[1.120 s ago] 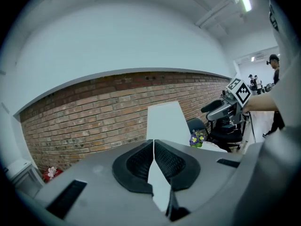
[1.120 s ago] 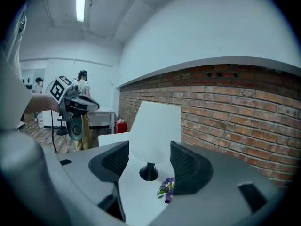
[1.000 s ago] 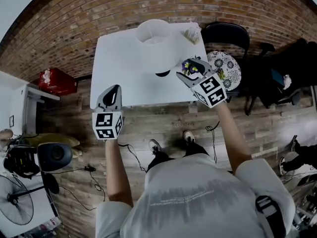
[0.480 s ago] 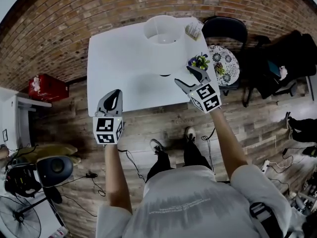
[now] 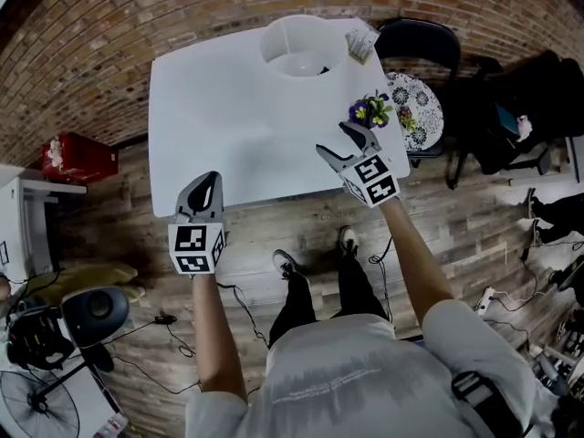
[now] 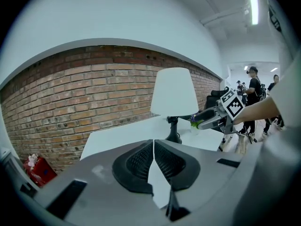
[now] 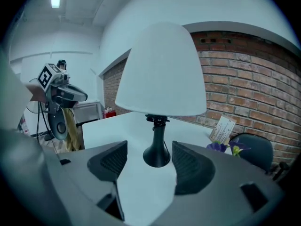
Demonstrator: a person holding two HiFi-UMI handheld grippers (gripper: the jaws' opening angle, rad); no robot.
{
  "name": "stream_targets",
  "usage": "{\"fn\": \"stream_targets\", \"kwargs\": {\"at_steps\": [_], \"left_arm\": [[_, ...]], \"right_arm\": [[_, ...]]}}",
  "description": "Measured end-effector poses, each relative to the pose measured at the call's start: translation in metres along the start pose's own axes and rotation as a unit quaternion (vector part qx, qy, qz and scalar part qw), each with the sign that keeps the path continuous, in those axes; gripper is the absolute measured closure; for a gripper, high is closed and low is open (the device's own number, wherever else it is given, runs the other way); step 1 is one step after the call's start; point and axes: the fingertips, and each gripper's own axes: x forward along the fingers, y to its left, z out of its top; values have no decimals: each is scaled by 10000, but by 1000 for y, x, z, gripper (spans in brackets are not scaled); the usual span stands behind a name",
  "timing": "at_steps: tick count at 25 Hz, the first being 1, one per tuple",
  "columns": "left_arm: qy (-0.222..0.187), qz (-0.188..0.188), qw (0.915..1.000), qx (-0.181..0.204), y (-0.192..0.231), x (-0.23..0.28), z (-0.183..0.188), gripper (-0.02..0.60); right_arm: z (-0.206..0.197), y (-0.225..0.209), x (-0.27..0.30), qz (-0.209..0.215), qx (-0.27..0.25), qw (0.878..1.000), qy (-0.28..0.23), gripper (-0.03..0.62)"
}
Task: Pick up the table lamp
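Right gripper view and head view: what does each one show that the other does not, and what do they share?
Only the right gripper view shows the black stand of the table lamp in full, seen between the open fingers of the right gripper. Only the head view shows the person's shoes and the wooden floor. Both show the lamp's white shade, the white table, the purple flowers and the left gripper.

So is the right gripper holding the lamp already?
No, the right gripper's jaws stand apart, and the table lamp's black base sits untouched on the white table ahead of them.
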Motion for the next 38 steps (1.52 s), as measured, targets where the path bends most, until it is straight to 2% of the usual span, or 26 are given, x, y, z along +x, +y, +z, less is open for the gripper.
{"fn": "stream_targets", "kwargs": {"at_steps": [13, 31, 35, 38], "left_arm": [[258, 44, 9994, -244, 14, 8, -40, 565], [601, 41, 9972, -454, 27, 16, -78, 565], [660, 60, 9967, -469, 29, 13, -83, 566], [684, 73, 9965, -475, 30, 12, -84, 565]], "right_arm": [[-15, -11, 79, -183, 4, 9991, -372, 261], [13, -34, 140, -563, -169, 9937, -956, 269], [19, -36, 147, -630, -174, 9923, -1054, 331], [23, -36, 150, -703, -202, 9909, -1132, 405]]}}
